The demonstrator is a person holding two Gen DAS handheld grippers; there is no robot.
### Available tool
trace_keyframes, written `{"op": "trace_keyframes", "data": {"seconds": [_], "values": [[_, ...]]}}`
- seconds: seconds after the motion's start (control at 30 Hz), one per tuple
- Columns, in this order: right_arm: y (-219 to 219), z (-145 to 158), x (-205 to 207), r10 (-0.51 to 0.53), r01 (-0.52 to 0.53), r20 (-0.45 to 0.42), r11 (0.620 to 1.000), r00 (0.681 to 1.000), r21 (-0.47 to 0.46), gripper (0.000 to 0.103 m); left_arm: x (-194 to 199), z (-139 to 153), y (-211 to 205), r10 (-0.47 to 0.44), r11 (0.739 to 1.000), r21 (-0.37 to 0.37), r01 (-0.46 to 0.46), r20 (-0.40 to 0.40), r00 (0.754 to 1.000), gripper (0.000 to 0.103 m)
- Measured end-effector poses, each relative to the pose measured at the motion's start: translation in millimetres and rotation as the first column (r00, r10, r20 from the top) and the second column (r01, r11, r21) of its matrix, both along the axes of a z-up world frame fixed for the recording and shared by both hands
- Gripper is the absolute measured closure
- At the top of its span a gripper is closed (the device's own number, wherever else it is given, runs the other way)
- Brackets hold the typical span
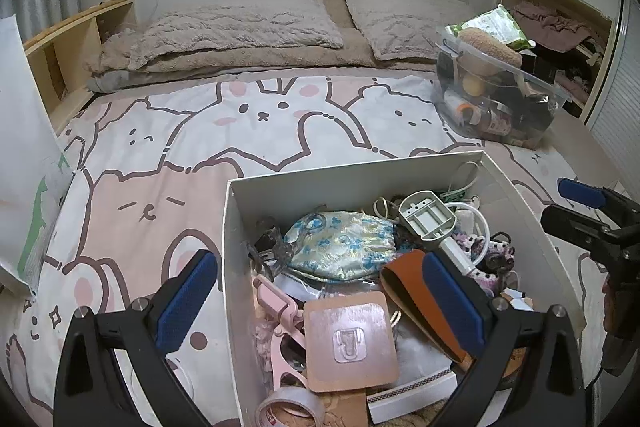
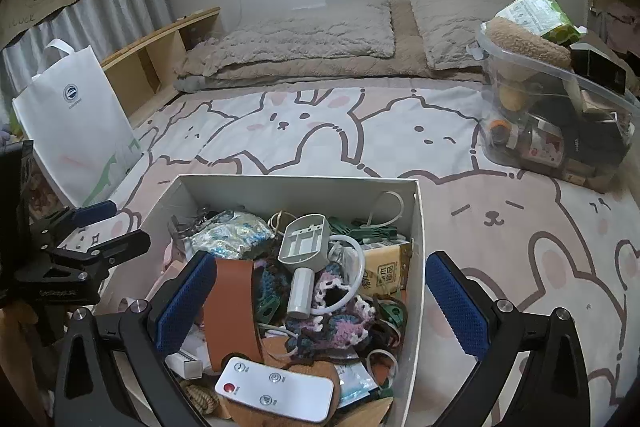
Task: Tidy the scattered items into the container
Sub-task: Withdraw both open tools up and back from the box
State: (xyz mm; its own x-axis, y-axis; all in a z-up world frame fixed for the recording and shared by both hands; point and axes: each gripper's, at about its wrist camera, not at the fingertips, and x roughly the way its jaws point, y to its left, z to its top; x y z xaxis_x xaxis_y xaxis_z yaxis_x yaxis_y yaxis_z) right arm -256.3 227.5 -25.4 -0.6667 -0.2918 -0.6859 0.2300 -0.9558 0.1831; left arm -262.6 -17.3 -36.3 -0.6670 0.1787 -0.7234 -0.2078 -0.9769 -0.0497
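A white open box (image 1: 236,227) (image 2: 416,251) sits on the cartoon-print bedspread, heaped with small items. Among them are a blue floral pouch (image 1: 340,245), a grey plastic scoop (image 2: 306,239), a brown leather strap (image 2: 234,307), a white remote (image 2: 274,389), a roll of tape (image 1: 290,407) and a square adhesive hook (image 1: 350,341). My left gripper (image 1: 320,301) stands open over the box's left wall, one pad outside, one inside. My right gripper (image 2: 322,303) stands open astride the box's right wall. Neither holds anything.
A clear plastic bin (image 1: 496,95) (image 2: 560,115) full of bottles and a plush item stands at the back right of the bed. A white tote bag (image 2: 76,131) leans at the left. Pillows (image 1: 240,27) lie along the headboard.
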Motion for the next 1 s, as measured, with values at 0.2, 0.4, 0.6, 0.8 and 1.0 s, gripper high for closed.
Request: {"op": "trace_keyframes", "data": {"seconds": [0.2, 0.4, 0.6, 0.8, 1.0], "values": [[2.7, 3.1, 5.4, -0.009, 0.009, -0.004, 1.0, 1.0, 0.0, 0.0, 7.5, 6.1, 0.2, 0.003, 1.0, 0.001, -0.003, -0.015, 1.0, 0.0], [3.2, 7.1, 10.5, -0.016, 0.015, -0.009, 1.0, 1.0, -0.004, 0.0, 15.7, 12.4, -0.4, 0.0, 1.0, -0.001, 0.0, -0.028, 1.0, 0.0], [1.6, 11.3, 17.9, -0.017, 0.017, -0.018, 1.0, 1.0, 0.011, 0.0, 24.2, 22.2, -1.5, 0.001, 1.0, 0.005, -0.001, -0.051, 0.999, 0.0], [1.9, 26.2, 30.6, -0.025, 0.026, -0.061, 0.999, 0.998, 0.029, 0.0, 38.4, 37.3, -1.5, -0.013, 1.0, 0.01, 0.014, -0.083, 0.996, 0.0], [4.0, 44.8, 47.0, -0.049, 0.057, -0.134, 0.997, 0.99, 0.052, 0.0, 53.1, 55.5, -3.3, -0.018, 0.999, 0.027, 0.021, -0.122, 0.992, 0.0]]}}
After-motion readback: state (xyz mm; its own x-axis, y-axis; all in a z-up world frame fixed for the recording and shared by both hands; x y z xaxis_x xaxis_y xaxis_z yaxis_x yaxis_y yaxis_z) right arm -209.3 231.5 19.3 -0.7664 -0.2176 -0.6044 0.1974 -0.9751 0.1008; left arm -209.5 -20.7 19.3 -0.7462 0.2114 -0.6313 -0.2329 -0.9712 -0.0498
